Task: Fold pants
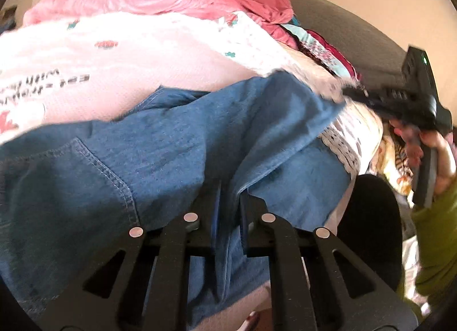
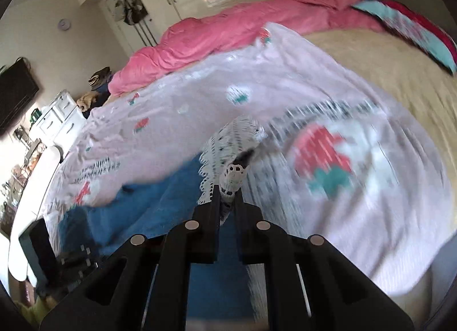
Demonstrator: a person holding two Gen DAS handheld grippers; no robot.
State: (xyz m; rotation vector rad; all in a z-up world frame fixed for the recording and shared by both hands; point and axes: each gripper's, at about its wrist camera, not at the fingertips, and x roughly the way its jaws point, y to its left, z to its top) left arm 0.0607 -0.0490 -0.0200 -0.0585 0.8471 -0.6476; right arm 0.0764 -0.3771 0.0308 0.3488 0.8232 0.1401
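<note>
A bed (image 2: 385, 74) fills both views, covered by a pale pink strawberry-print blanket (image 2: 200, 97) with a bright pink duvet (image 2: 242, 28) bunched along its far side. On the blanket lie the blue denim pants (image 1: 160, 142), soft, limp and fairly light by the look of them, likely to sag and drape when lifted, so best taken at hems and seamed edges. The left gripper (image 1: 230, 202) has its jaws closed on a fold of denim. The right gripper (image 2: 228, 191) pinches the white lace hem (image 2: 234, 142) at a leg end, jaws nearly together
</note>
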